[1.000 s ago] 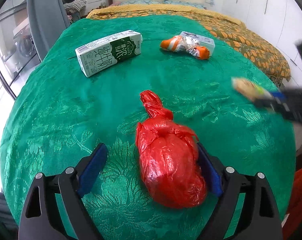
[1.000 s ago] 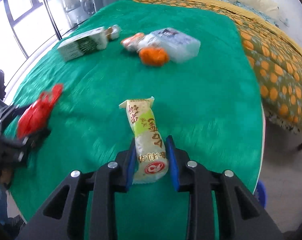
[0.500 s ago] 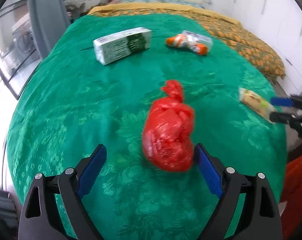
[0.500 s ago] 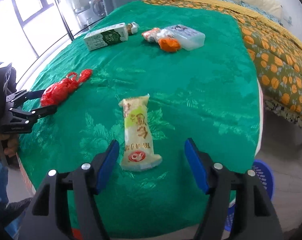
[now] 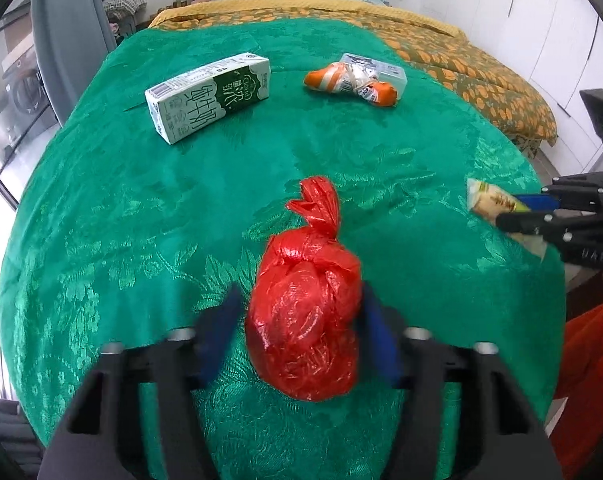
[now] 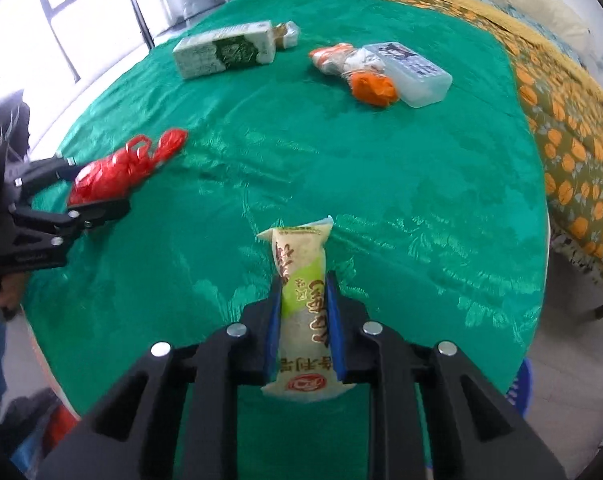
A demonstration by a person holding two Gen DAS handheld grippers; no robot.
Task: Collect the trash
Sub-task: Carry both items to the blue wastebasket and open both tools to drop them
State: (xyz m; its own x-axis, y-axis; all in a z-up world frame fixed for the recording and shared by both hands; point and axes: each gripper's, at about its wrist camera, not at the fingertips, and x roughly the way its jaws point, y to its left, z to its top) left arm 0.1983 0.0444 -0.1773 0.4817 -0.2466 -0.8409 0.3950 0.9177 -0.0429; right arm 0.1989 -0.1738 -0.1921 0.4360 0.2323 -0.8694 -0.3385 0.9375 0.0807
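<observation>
Red knotted plastic bag (image 5: 307, 316) between the blue pads of the left gripper (image 5: 301, 332), knot pointing away from the tool; jaws just closing in on it, right pad at the bag's side, left pad blurred, so firm contact not confirmed. Yellow-and-green snack wrapper (image 6: 303, 312) clamped lengthwise in the right gripper (image 6: 303, 312), pads pressed on both sides, sealed end projecting beyond the fingertips. Both items low over the green brocade bedspread (image 6: 341, 160).

Finish closing on the bag's widest part, not the knot; squeeze until the film stops yielding, then lift straight up. Keep the wrapper gripped near mid-length to prevent slipping out.

Farther ahead of both tools, well apart from them: green-and-white milk carton (image 5: 209, 94), then orange-and-white crumpled wrappers (image 5: 351, 80) touching a clear plastic box (image 6: 415, 72). Leave for later pickups.
</observation>
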